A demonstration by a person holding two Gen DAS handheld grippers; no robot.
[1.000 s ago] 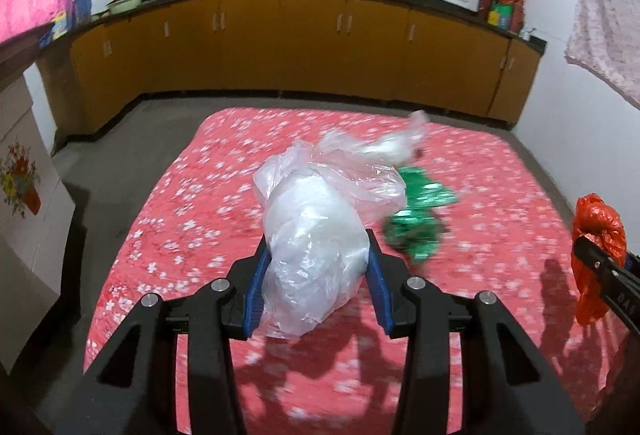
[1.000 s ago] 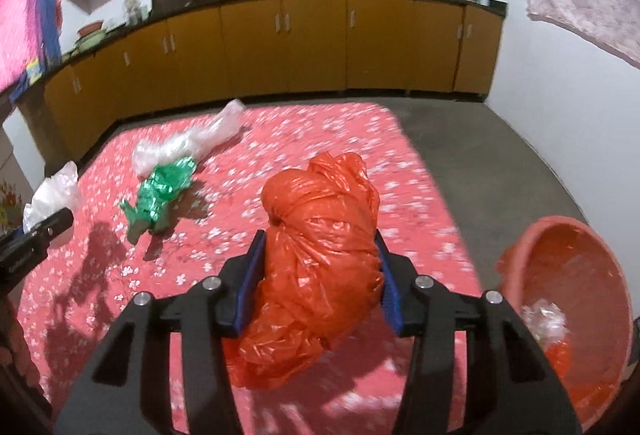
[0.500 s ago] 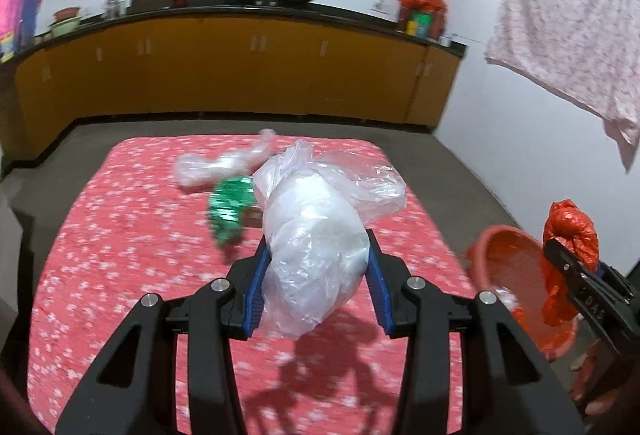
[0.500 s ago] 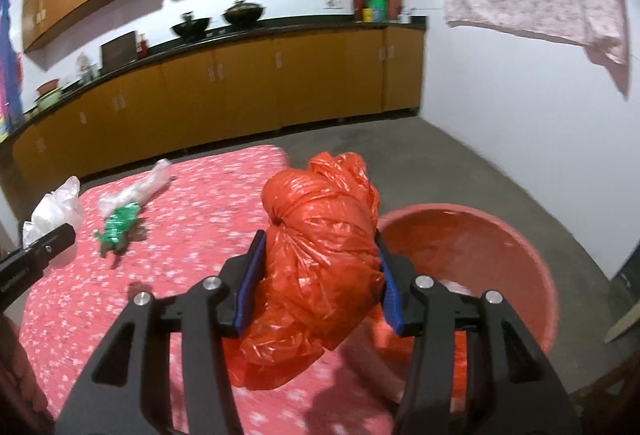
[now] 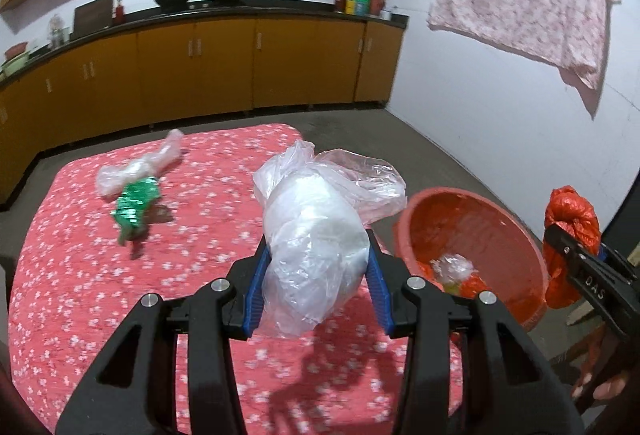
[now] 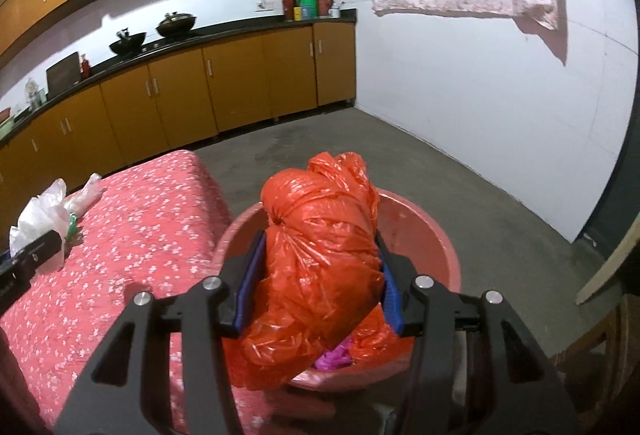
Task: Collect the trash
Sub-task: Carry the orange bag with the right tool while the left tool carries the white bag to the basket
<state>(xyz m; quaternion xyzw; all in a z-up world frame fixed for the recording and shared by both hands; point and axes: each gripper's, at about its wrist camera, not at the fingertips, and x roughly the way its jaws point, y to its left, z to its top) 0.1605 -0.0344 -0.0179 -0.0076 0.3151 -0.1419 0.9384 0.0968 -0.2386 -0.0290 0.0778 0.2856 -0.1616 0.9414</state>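
Now, orange bag (image 6: 320, 259) betw right hand-held gripper (image 6: 318, 281) pads

I see a clear, whitish plastic bag (image 5: 316, 247) between my left gripper's blue pads (image 5: 256, 289). The bag (image 6: 320, 255) in my right is orange-red. The basin (image 5: 516, 235) at three o'clock is salmon-red. The cloth (image 5: 120, 295) is pink-red with small white flowers; at ten o'clock lies shiny green trash (image 5: 134, 201).
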